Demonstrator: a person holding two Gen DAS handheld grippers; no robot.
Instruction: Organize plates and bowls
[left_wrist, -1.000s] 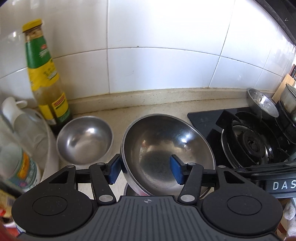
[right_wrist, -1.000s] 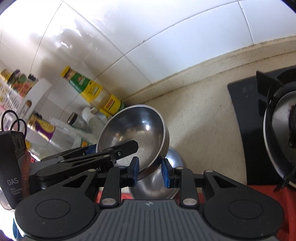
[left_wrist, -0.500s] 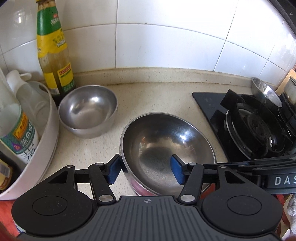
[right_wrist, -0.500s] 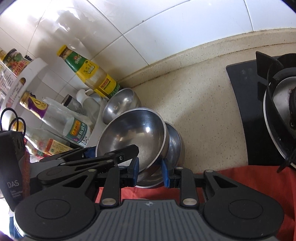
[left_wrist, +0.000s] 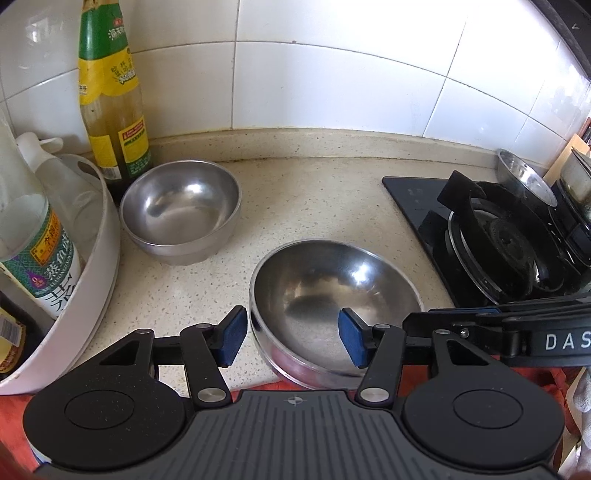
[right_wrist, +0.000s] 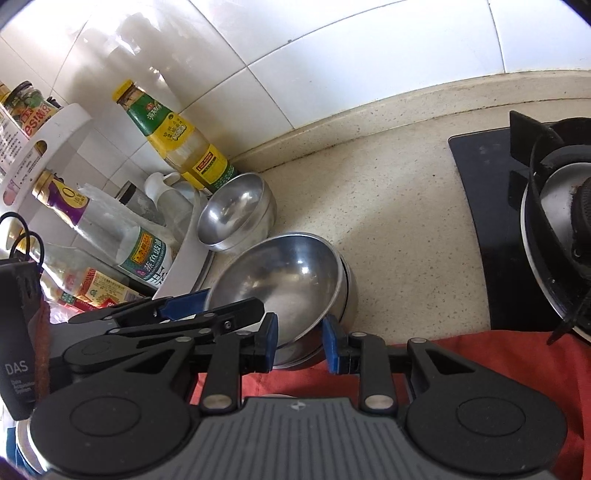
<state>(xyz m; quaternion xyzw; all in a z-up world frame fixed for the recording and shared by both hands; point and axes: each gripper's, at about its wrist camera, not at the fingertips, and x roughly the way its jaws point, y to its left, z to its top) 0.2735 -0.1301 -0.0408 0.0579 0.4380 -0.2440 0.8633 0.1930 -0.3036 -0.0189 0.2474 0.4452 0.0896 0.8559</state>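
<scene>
Large steel bowl sits nested on a second bowl at the countertop front edge; small steel bowl stands behind. Judged light, rigid, slippery: grip the rim. Left gripper and right gripper straddle that rim, jaws apart.

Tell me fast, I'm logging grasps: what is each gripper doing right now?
Left gripper: open, straddling the rim of the big steel bowl.
Right gripper: open, also straddling that bowl's rim, not clamped.
</scene>
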